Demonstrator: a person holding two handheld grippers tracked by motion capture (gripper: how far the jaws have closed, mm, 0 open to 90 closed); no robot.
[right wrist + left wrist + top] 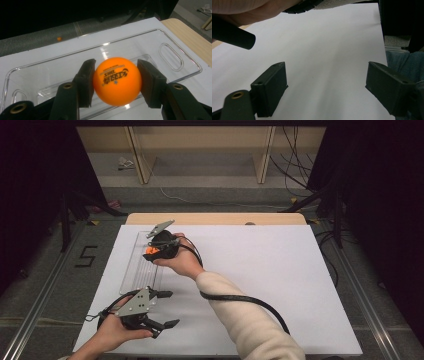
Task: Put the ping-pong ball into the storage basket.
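A white sheet (260, 270) covers the wooden table (215, 218); shelving (200, 150) stands beyond.

Even overhead light, dark surroundings.

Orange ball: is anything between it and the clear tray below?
Nothing visible. The right hand-held gripper holds the orange ball directly over the clear tray, whose floor beneath looks bare.
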